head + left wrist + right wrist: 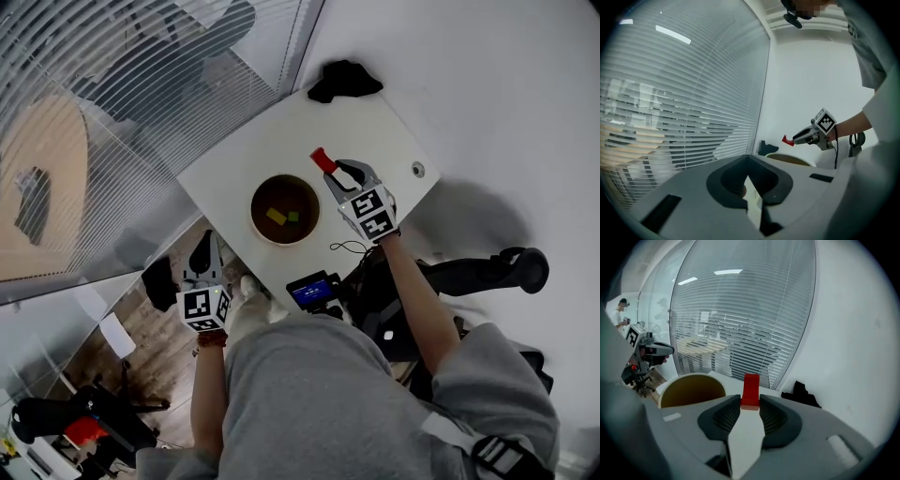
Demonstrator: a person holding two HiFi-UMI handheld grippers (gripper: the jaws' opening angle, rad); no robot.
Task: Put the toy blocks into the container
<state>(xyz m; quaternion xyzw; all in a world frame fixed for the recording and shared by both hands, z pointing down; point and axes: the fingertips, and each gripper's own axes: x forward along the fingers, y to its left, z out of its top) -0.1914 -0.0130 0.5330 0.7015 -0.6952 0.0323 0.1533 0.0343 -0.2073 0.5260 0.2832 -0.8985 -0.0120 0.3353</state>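
Observation:
A red toy block (322, 160) sticks out from between the jaws of my right gripper (330, 172), which is shut on it above the white table (375, 131), just right of the round container (265, 187). In the right gripper view the red block (751, 391) stands upright between the pads, with the container (691, 390) to its left. A yellow block (276, 217) and a green block (293, 217) lie inside the container. My left gripper (204, 242) hangs off the table's near-left edge, jaws together and holding nothing (746, 165).
A black cloth (344, 80) lies at the table's far corner. A small device with a blue screen (312, 291) sits at the near edge, and a cable hole (418, 170) at the right edge. A glass wall with blinds runs along the left.

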